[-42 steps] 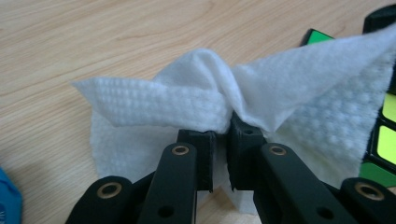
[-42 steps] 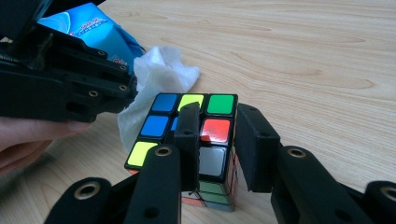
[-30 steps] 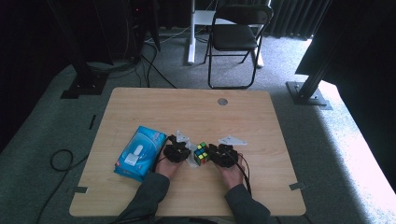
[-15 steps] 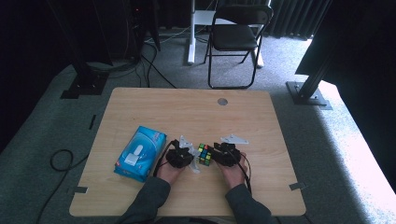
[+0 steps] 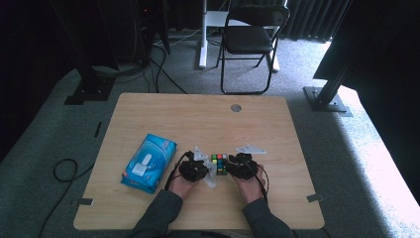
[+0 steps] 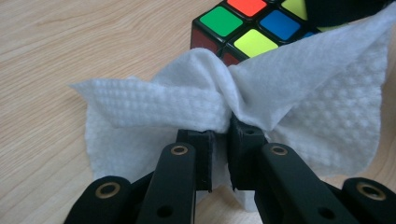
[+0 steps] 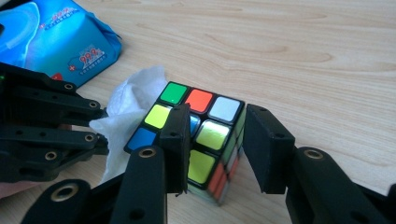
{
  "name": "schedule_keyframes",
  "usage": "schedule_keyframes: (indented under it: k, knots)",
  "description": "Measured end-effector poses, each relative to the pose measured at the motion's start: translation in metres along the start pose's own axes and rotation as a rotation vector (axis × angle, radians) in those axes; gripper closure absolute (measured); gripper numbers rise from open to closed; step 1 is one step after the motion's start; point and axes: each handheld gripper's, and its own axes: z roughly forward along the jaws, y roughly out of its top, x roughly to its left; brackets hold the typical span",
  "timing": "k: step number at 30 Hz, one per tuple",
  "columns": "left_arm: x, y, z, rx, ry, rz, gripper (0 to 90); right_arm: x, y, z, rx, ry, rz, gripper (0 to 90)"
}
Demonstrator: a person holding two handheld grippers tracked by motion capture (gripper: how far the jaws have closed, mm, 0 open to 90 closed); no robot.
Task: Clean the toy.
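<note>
A colour-tiled puzzle cube (image 5: 219, 163) rests on the wooden table (image 5: 198, 114) between my two grippers. My left gripper (image 6: 222, 135) is shut on a bunched white wipe (image 6: 299, 107), which lies against the cube's (image 6: 247, 28) side and top edge. In the high view that gripper (image 5: 205, 171) sits just left of the cube. My right gripper (image 7: 219, 119) straddles the cube (image 7: 212, 135): one jaw lies over its top face and the other stands a little clear of its right side. Its jaws have just been opening. The wipe (image 7: 135, 93) shows beside the left gripper (image 7: 93, 126).
A blue pack of wipes (image 5: 148, 162) lies on the table to the left of my hands. A round grommet (image 5: 236, 107) sits near the far edge. A black folding chair (image 5: 250, 34) stands beyond the table, and cables trail on the carpet at the left.
Both hands and the cube have shifted very slightly to the right; the grippers stay at either side of the cube.
</note>
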Motion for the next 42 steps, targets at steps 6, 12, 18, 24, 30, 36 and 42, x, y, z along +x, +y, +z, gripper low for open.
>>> schedule_keyframes:
  k: [6, 12, 18, 24, 30, 36, 42]
  knots:
    - [-0.001, 0.001, 0.000, 0.000, 0.003, 0.013, 82.4, -0.002, 0.000, 0.002, 0.006, 0.004, 0.021, 68.9]
    - [-0.001, 0.006, -0.003, -0.024, 0.026, 0.028, 84.1, 0.000, 0.001, 0.002, 0.005, -0.009, 0.016, 70.5]
    - [0.004, 0.016, -0.005, -0.036, 0.048, 0.033, 85.1, 0.000, 0.000, 0.002, 0.002, -0.009, 0.021, 70.5]
    - [0.010, 0.022, -0.009, -0.063, 0.053, 0.014, 85.3, 0.000, 0.000, 0.002, -0.001, -0.008, 0.024, 70.3]
    - [0.013, 0.027, -0.010, -0.071, 0.053, 0.014, 85.3, 0.001, 0.000, 0.002, -0.002, -0.011, 0.024, 70.4]
    - [0.013, 0.029, -0.006, -0.064, 0.057, 0.016, 85.2, 0.001, 0.000, 0.002, -0.002, -0.012, 0.023, 70.4]
    - [0.017, 0.030, -0.001, -0.042, 0.057, 0.025, 85.2, 0.001, 0.000, 0.002, -0.001, -0.011, 0.022, 70.5]
